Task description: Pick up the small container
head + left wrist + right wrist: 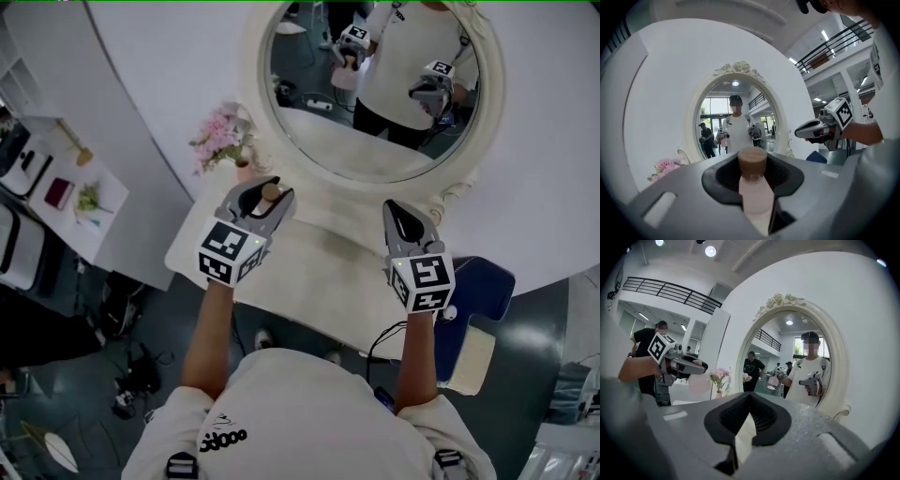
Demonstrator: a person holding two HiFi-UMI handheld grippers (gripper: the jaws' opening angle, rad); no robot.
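Observation:
The small container (272, 193) is a pale pink bottle with a brown cap. My left gripper (267, 190) is shut on it and holds it clear above the white table (328, 255), near the mirror's lower left. In the left gripper view the container (753, 187) stands upright between the dark pads, cap uppermost. My right gripper (394, 208) hovers over the table's right side, shut, with nothing between its jaws. In the right gripper view the pads (761, 420) meet at their tips, and the left gripper (689, 365) shows at the left with the pink container (699, 383) under it.
A large oval mirror with an ornate cream frame (375, 186) stands at the back of the table and reflects the person and both grippers. Pink flowers in a vase (221, 137) sit at its left. A blue chair (483, 281) stands to the right, and a shelf (66, 192) with small items to the far left.

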